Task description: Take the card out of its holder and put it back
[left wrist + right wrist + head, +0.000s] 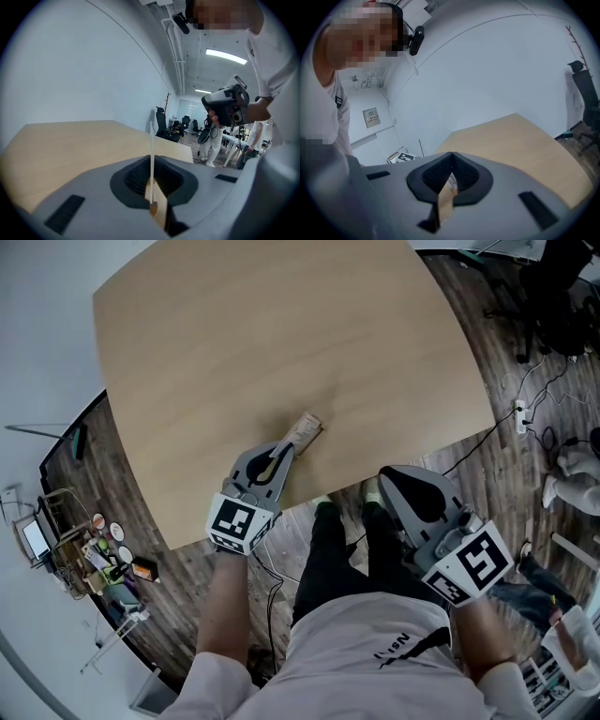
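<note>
1. The left gripper (284, 454) is seen clenched on the card holder (304, 430), at the lower centre of the head view. The holder's far end is at or just above the table (281, 324); contact cannot be told.
2. In the left gripper view the holder is shown edge-on as a thin white line pinched between the pads. The card cannot be told apart from the holder and is judged to be inside it.
3. The right gripper (386, 476) is held off the table edge at the lower right, well apart from the holder. Its jaws are closed together and nothing is gripped.
4. Risk: only one end is pinched, so the holder could be pivoted or slipped free when the card is pulled.
5. Risk: if card and holder are both caught by the left pads, the card would be jammed and the holder bent.
6. Writing: only square black-and-white patterns are carried on the marker cubes (239, 521), no letters. The shirt print (392, 645) is not legible. The wall panel (371, 117) label is too small to be read.
</note>
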Available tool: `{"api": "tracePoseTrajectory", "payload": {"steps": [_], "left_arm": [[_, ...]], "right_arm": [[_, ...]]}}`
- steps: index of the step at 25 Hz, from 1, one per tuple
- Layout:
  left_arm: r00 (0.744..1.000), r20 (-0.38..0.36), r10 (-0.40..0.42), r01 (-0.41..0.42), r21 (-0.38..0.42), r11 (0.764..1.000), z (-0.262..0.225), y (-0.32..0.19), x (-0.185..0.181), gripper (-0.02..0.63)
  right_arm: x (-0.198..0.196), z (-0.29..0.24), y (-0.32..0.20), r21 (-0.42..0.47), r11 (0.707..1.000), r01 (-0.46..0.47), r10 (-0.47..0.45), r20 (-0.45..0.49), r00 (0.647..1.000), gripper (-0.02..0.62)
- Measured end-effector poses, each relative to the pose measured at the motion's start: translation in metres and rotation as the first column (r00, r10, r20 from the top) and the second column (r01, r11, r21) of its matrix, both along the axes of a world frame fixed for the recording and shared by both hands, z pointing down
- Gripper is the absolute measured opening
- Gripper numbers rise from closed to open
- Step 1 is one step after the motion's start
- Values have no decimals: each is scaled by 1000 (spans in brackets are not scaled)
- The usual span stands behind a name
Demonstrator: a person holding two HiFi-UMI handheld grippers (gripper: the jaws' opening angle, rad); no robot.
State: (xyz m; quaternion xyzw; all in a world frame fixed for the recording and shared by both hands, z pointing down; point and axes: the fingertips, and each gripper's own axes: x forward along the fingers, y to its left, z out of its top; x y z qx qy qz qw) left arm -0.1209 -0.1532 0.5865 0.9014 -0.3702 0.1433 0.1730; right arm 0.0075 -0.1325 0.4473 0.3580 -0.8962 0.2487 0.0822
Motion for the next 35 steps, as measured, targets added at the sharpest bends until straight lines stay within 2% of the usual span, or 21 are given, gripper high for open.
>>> {"api": "tracePoseTrajectory", "payload": {"steps": [8, 11, 15, 19, 23, 29, 35], "left_arm": [[996, 58, 63, -62, -16, 998, 12, 2, 9, 26], [996, 51, 78, -76, -38, 996, 22, 5, 12, 26], [998, 27, 55, -53, -55, 997, 26, 6, 10, 28], [999, 22, 36, -34, -60, 998, 24, 9, 6, 78], [999, 26, 23, -21, -53, 998, 20, 9, 4, 83], [998, 13, -67, 67, -37, 997, -6, 13, -6, 83], [984, -31, -176, 176, -2, 984, -62, 29, -4, 83]], "right_arm": [[3, -1, -3, 1, 1000, -3, 3, 0, 1000, 12], [4, 1, -1, -4, 1000, -4, 4, -3, 1000, 12], [6, 5, 2, -13, 1000, 1, -1, -5, 1000, 12], [2, 4, 4, -12, 1000, 14, -14, -2, 1000, 12], [1, 3, 4, -9, 1000, 26, -26, 0, 1000, 12], [5, -1, 6, -6, 999, 40, -40, -2, 999, 12], [10, -12, 10, 12, 996, 87, -86, -19, 996, 12]]}}
